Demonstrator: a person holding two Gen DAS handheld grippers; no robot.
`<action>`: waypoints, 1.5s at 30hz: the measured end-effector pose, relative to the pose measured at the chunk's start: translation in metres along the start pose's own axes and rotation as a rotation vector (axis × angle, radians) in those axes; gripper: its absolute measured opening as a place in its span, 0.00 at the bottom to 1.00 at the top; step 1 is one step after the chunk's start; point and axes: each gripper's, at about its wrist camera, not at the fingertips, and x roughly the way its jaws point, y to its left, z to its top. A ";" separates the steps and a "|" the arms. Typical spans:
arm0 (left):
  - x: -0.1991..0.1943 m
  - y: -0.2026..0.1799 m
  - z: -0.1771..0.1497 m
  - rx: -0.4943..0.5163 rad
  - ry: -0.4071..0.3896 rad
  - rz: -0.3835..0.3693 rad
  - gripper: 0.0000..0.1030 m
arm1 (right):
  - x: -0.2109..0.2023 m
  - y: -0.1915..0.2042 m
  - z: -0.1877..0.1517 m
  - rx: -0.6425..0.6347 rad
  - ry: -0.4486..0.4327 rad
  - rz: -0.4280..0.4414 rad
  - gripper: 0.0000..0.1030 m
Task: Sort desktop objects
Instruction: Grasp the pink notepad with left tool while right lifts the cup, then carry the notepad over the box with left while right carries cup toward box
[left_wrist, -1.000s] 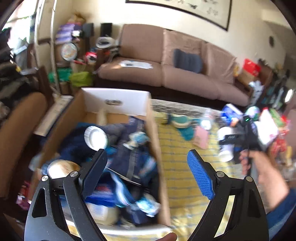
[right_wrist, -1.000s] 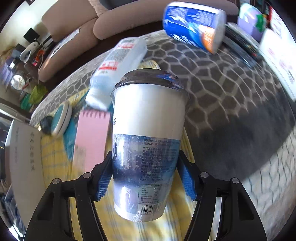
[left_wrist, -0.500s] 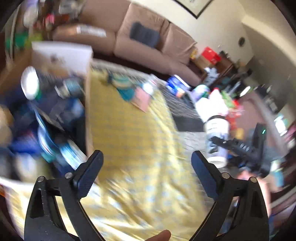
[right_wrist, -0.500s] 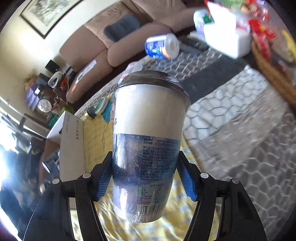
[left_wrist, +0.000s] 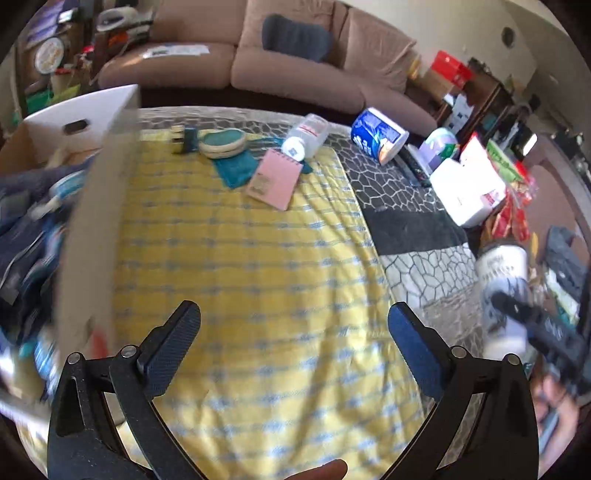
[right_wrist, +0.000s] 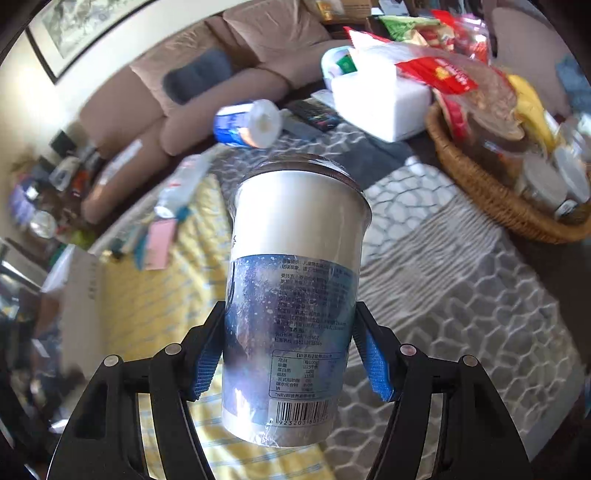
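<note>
White above and blue-labelled below, the lidded cup (right_wrist: 295, 291) stood upright between the jaws of the right gripper (right_wrist: 291, 363), whose blue pads (right_wrist: 376, 363) pressed its lower label band on both sides; the barcoded base hung below the pads and the dark lid rose well above them. From the left wrist view the same cup (left_wrist: 502, 280) appeared held up off the table, over the grey honeycomb cloth (left_wrist: 413, 184). Beyond the cup on that cloth lay a blue-and-white paper roll (right_wrist: 249, 123) on its side, and beside the roll a white tissue box (right_wrist: 380, 99). Right of the cup sat a wicker basket (right_wrist: 480, 184) heaped with snack packets. Left of the cup spread the yellow checked cloth (left_wrist: 240, 280), with a pink notepad (left_wrist: 275, 177) and a clear bottle (left_wrist: 306, 136) near its far edge. The left gripper (left_wrist: 293, 332) hovered over the yellow cloth with its jaws wide apart and nothing between them. Farthest left of the cup stood a cardboard box (left_wrist: 92, 206) filled with dark blue items, blurred.
</note>
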 end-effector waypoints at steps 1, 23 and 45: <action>0.016 -0.010 0.016 0.028 0.021 0.020 0.99 | 0.001 -0.002 0.003 -0.006 -0.007 -0.002 0.66; 0.208 -0.014 0.117 0.271 0.066 0.360 0.57 | -0.032 -0.010 0.025 0.025 -0.105 0.117 0.66; -0.117 0.004 -0.065 0.233 -0.317 0.465 0.57 | -0.051 0.058 -0.044 -0.146 -0.107 0.165 0.66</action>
